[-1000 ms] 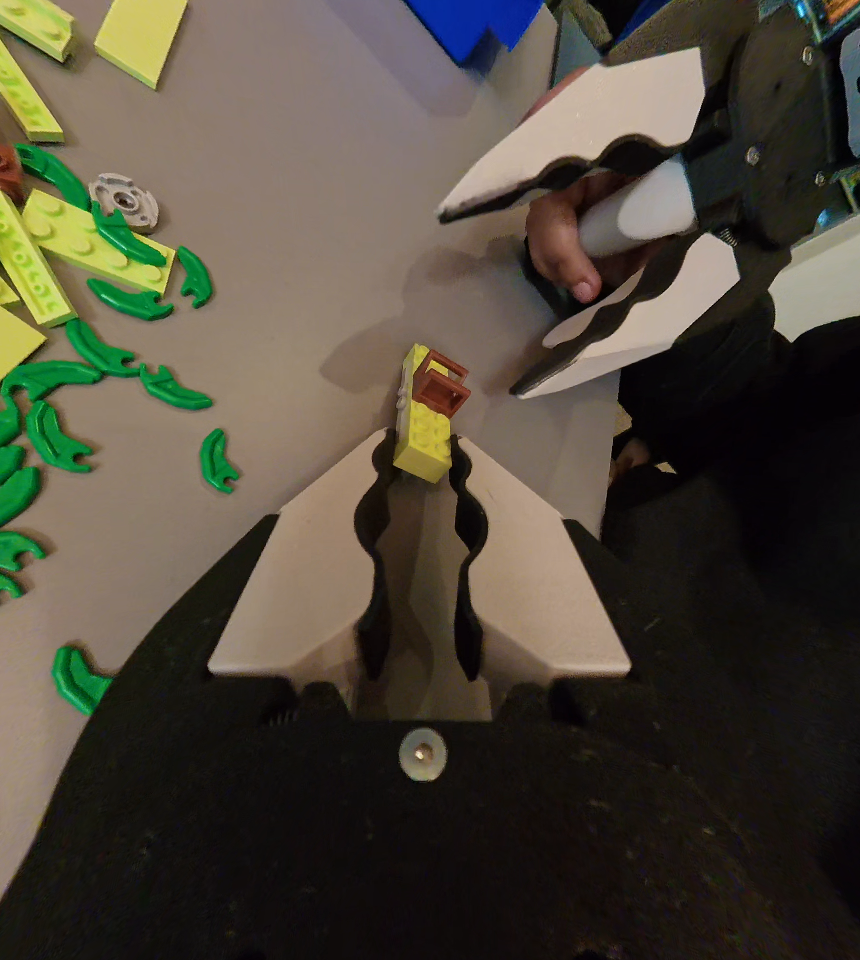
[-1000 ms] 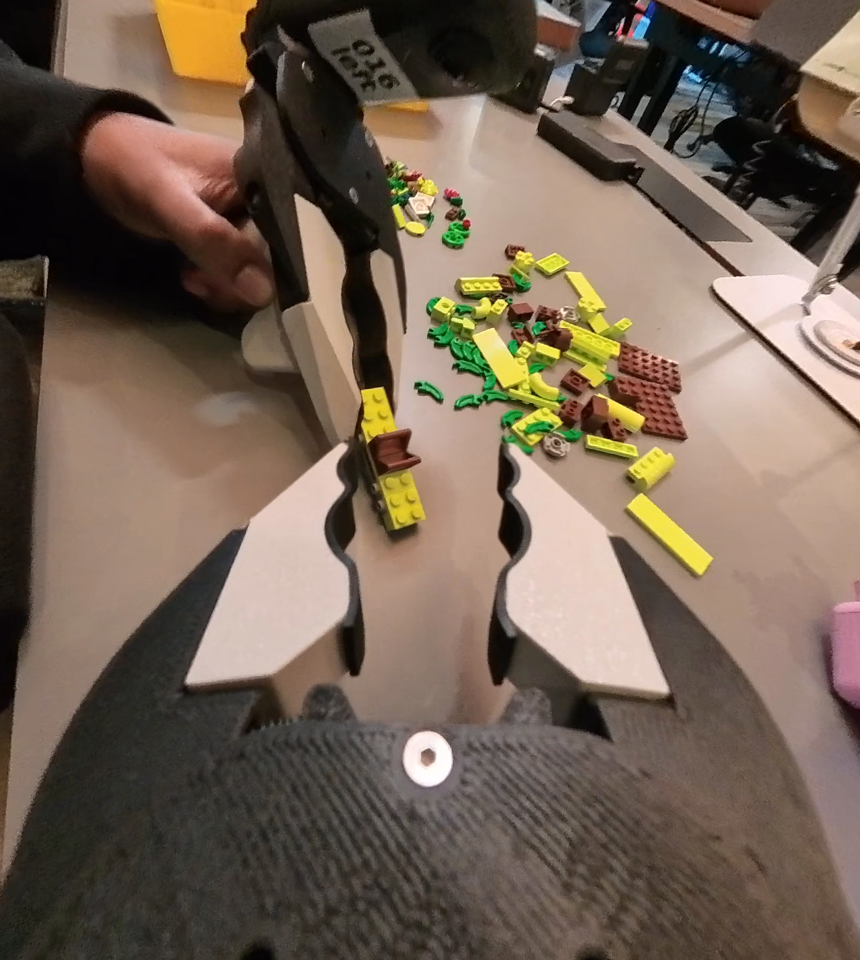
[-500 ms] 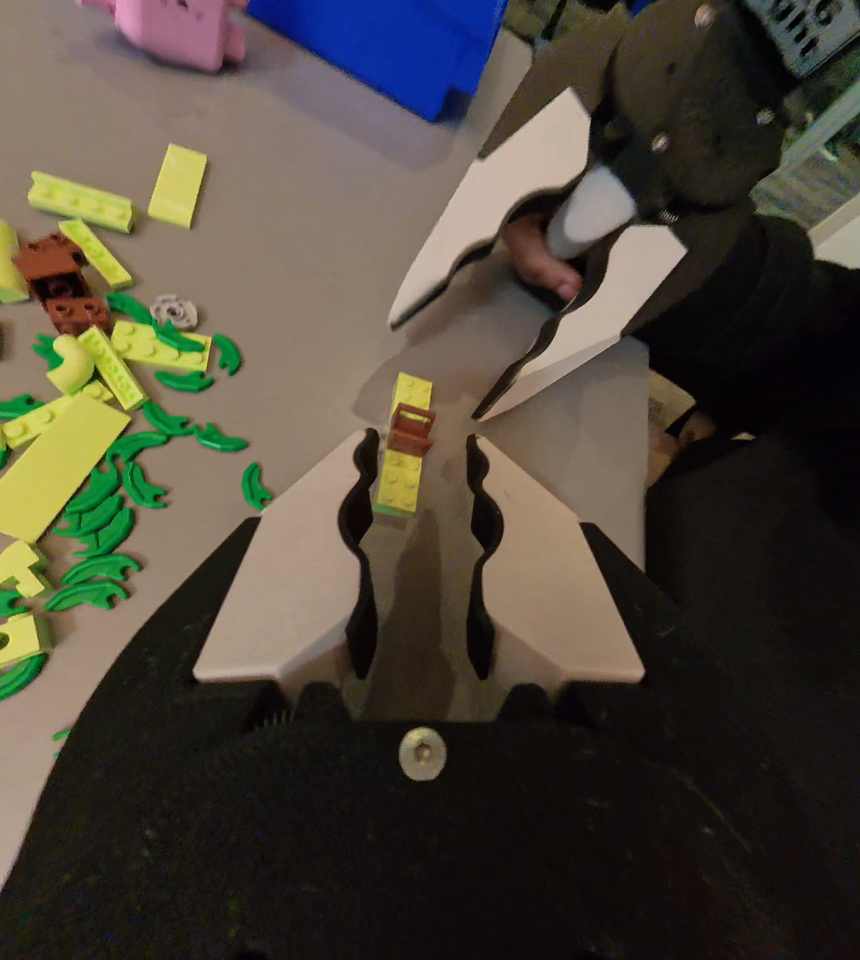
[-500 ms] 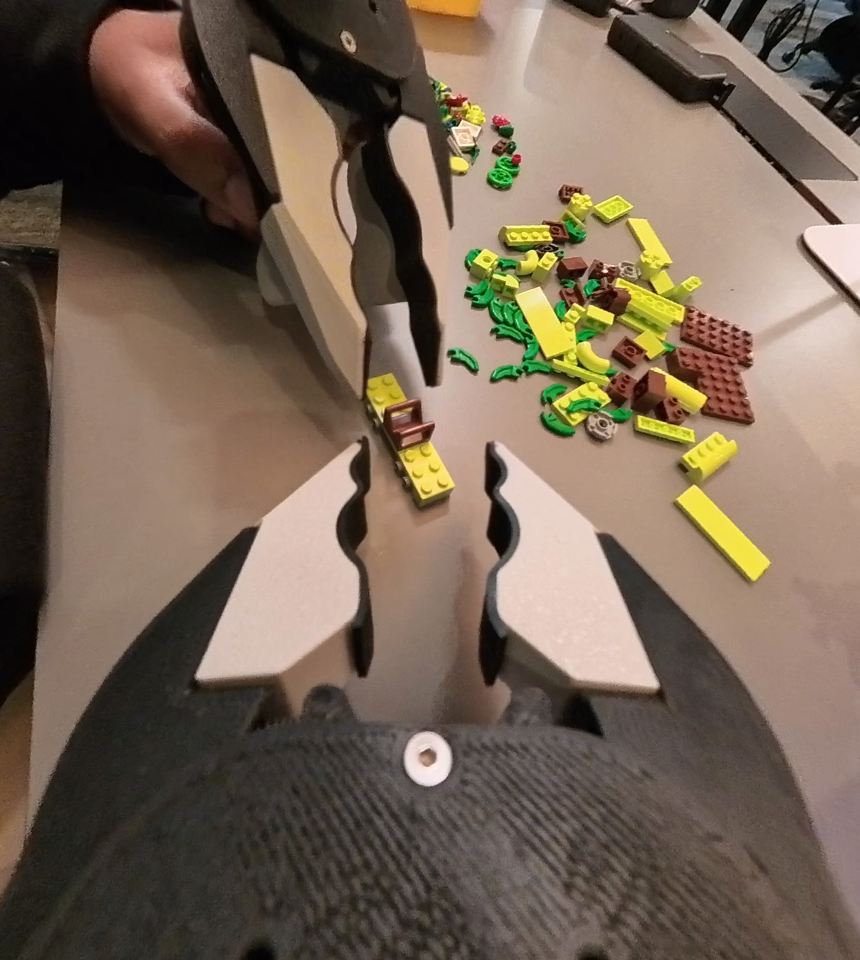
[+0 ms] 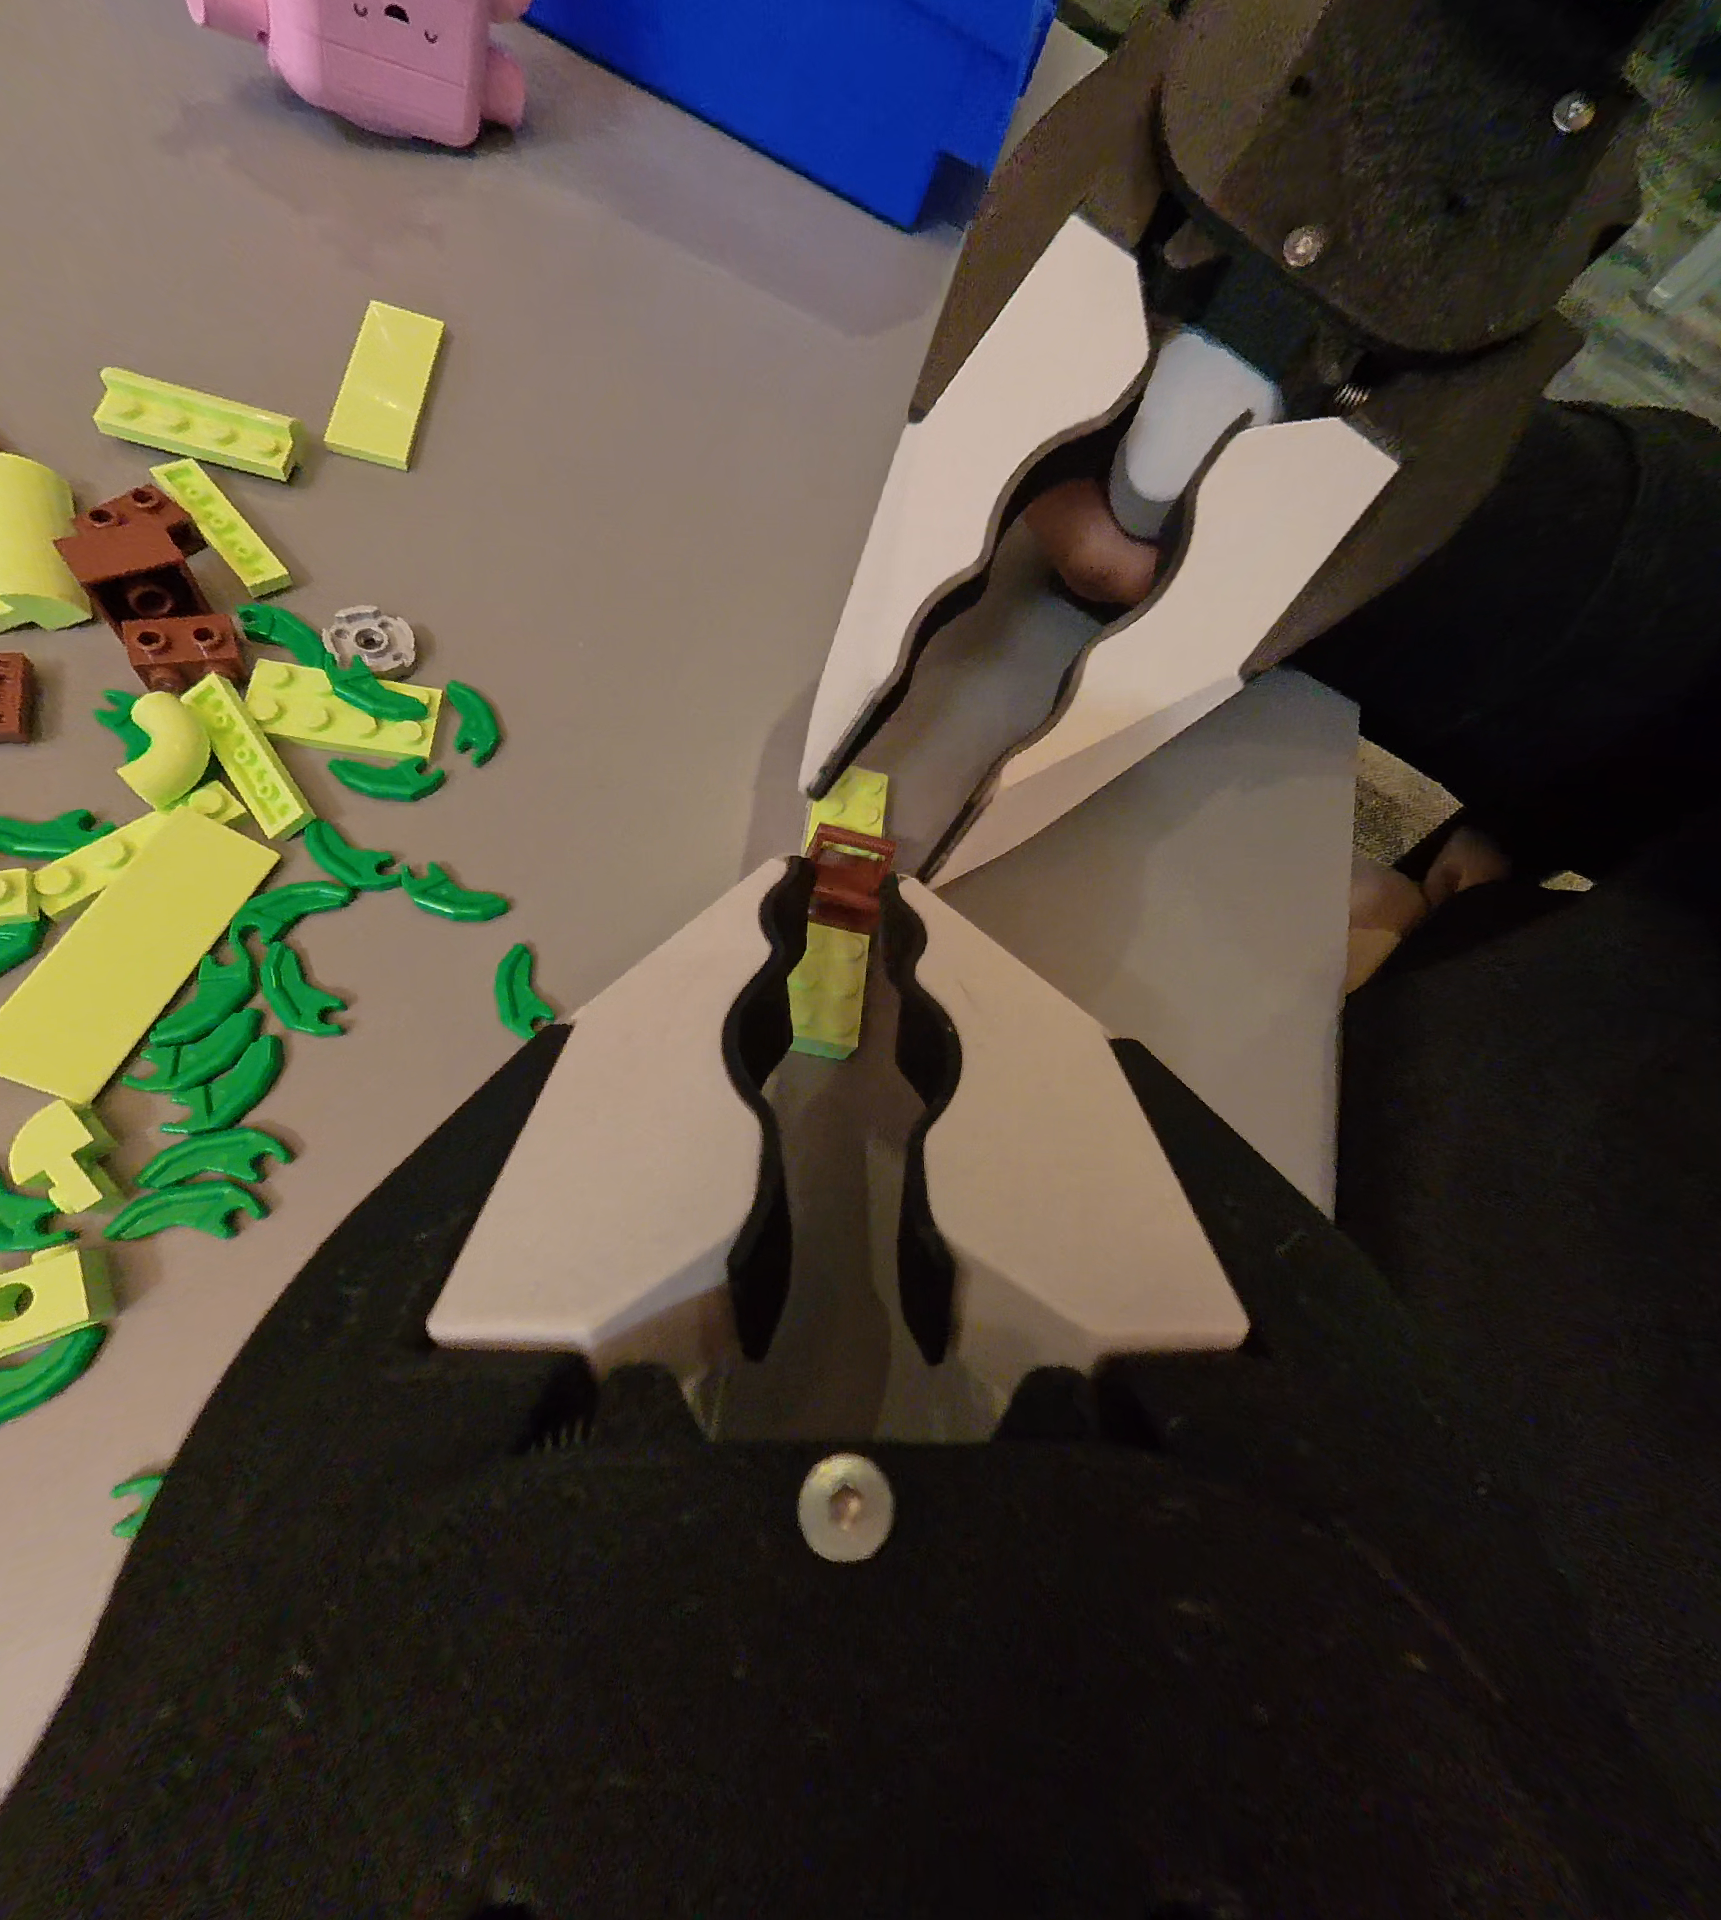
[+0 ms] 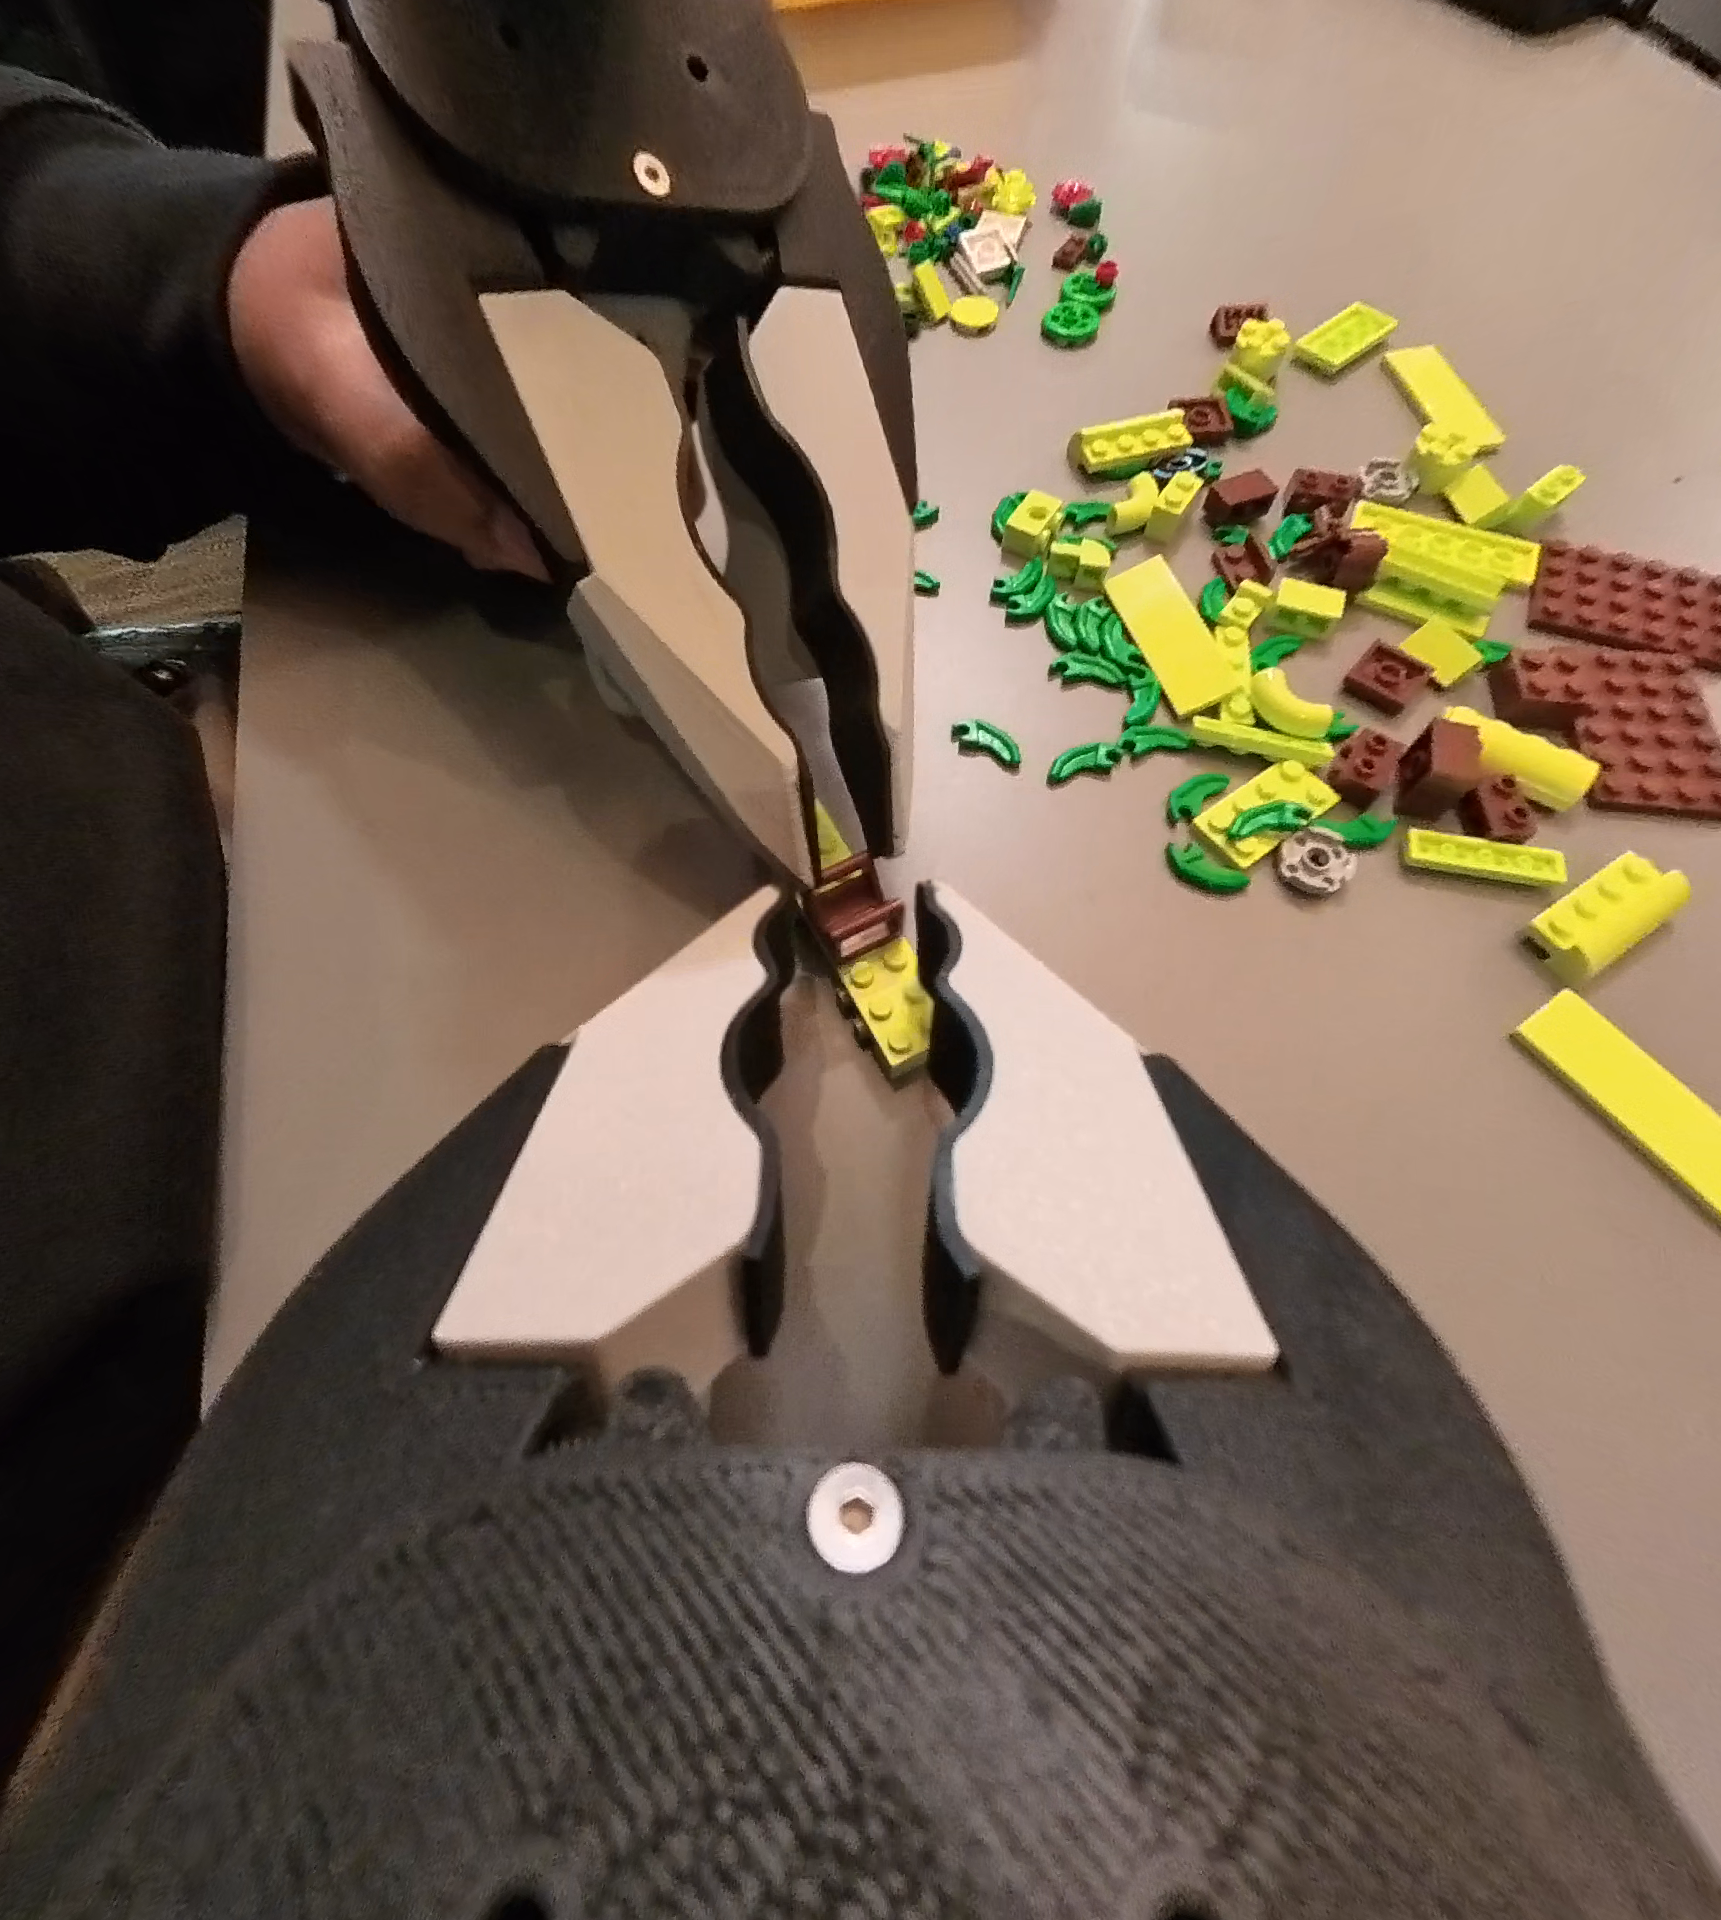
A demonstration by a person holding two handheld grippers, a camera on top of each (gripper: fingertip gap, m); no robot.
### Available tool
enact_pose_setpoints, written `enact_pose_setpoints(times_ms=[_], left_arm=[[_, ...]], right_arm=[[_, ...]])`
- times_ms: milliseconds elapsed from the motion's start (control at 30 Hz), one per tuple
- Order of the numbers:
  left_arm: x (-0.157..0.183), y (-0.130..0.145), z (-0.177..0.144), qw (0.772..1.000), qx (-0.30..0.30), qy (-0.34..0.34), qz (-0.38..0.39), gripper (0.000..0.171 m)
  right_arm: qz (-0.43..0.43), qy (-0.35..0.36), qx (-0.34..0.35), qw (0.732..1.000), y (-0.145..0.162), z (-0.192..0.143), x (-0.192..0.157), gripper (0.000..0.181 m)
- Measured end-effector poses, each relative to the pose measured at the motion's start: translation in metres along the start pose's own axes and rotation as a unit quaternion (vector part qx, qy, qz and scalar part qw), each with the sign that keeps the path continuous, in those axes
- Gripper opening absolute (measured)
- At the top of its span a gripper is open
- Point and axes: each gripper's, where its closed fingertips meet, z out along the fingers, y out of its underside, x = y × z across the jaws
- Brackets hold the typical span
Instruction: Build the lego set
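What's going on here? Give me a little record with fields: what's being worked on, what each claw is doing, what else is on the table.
worked on: lime-green brick strip with a brown clip piece on top, lying on the grey table
left gripper: astride the strip, narrowly open
right gripper: astride the strip, narrowly open
loose parts: curved green leaf pieces, brown studded plates
also: pink toy figure

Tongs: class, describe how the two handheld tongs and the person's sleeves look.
Left tongs and right tongs match: rough black bodies, a silver screw each, pale grey wedge fingers with wavy black inner pads. Both sleeves are black.
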Motion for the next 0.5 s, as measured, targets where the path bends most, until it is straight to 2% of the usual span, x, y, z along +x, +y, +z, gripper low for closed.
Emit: enact_pose_setpoints(times_ms=[167, 233, 500], left_arm=[[-0.0006, 0.0002, 0.0003, 1.0, -0.001, 0.0, -0.003, 0.011], [-0.0014, 0.0005, 0.0007, 1.0, -0.002, -0.002, -0.005, 0.009], [-0.0028, 0.0015, 0.0023, 1.0, -0.007, -0.002, -0.017, 0.011]], right_arm=[[0.008, -0.01, -0.011, 1.0, 0.0025, 0.0024, -0.0005, 0.014], [0.01, -0.001, -0.012, 1.0, 0.0027, 0.0027, 0.0021, 0.006], [0.001, 0.012, -0.013, 1.0, 0.0029, 0.0035, 0.0034, 0.005]])
